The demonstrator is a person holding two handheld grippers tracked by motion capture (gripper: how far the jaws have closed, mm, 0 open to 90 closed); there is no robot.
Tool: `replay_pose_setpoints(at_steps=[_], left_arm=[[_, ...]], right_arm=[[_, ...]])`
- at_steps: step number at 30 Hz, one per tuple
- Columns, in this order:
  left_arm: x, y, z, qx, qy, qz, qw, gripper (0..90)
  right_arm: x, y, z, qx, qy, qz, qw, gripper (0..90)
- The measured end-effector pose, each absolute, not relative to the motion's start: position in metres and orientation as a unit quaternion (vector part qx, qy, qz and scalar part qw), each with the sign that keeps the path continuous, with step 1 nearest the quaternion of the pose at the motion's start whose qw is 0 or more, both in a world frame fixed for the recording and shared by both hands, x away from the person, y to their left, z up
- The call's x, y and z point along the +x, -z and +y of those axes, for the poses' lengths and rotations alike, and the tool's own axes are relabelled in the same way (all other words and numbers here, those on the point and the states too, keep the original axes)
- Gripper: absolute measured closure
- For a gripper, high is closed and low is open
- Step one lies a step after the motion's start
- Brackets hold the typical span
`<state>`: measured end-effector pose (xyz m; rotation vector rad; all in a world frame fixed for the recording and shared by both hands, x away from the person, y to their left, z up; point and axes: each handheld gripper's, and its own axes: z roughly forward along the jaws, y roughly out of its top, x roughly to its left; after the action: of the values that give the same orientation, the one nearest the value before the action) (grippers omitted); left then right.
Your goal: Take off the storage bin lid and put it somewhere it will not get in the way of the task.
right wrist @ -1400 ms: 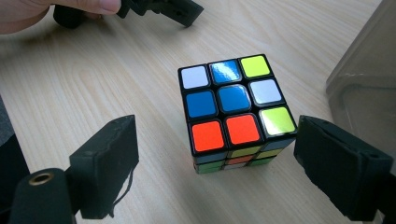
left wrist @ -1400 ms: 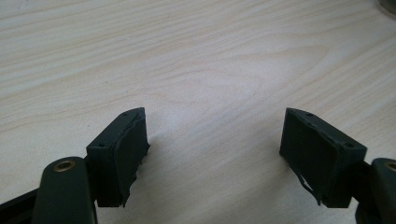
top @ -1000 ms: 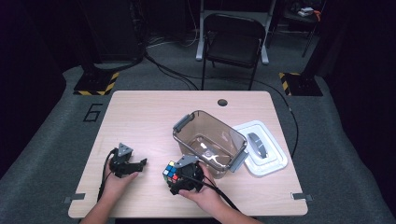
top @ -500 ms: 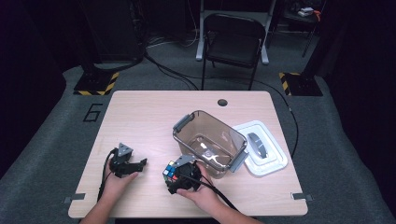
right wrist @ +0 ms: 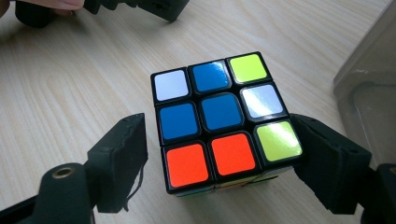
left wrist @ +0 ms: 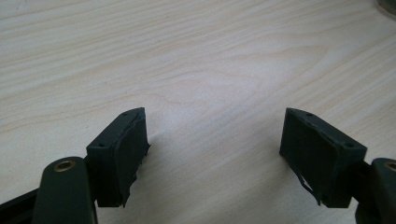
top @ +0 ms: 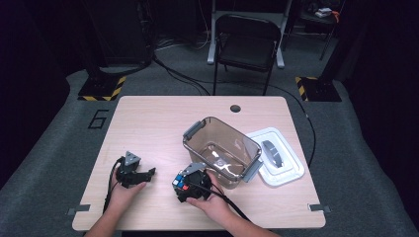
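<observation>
A scrambled colour cube point(right wrist: 217, 121) rests on the wooden table point(top: 148, 123), between the jaws of my right gripper point(right wrist: 219, 163). These jaws have just been closing around it: the right pad point(right wrist: 327, 163) touches the cube's side, while a small gap remains at the left pad point(right wrist: 123, 158). In the high view the cube point(top: 180, 181) and right gripper point(top: 185, 186) sit near the table's front, beside the clear bin. My left gripper point(left wrist: 212, 149) stands open over bare wood, and lies to the left point(top: 147, 173).
A clear brown-tinted bin point(top: 222, 153) with grey latches stands just right of the cube. Its white lid point(top: 276, 158) lies beside it at the right. A folding chair point(top: 249, 44) stands beyond the table. The left gripper point(right wrist: 140, 7) lies past the cube.
</observation>
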<state>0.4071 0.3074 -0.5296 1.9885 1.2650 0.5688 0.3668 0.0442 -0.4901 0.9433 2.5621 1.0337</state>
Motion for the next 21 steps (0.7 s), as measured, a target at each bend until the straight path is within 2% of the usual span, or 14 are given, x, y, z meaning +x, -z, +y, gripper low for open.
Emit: replay_pose_setpoints(at_steps=[10, 21], left_arm=[[0.4071, 0.5296, 0.3073, 0.768, -0.220, 0.489, 0.351, 22.8], [0.4072, 0.5296, 0.3073, 0.768, -0.220, 0.488, 0.351, 22.8]], right_arm=[[0.3676, 0.4903, 0.0443, 0.315, -0.353, 0.874, 0.113, 31.6], [0.3647, 0.4893, 0.0459, 0.304, -0.350, 0.878, 0.118, 33.4]])
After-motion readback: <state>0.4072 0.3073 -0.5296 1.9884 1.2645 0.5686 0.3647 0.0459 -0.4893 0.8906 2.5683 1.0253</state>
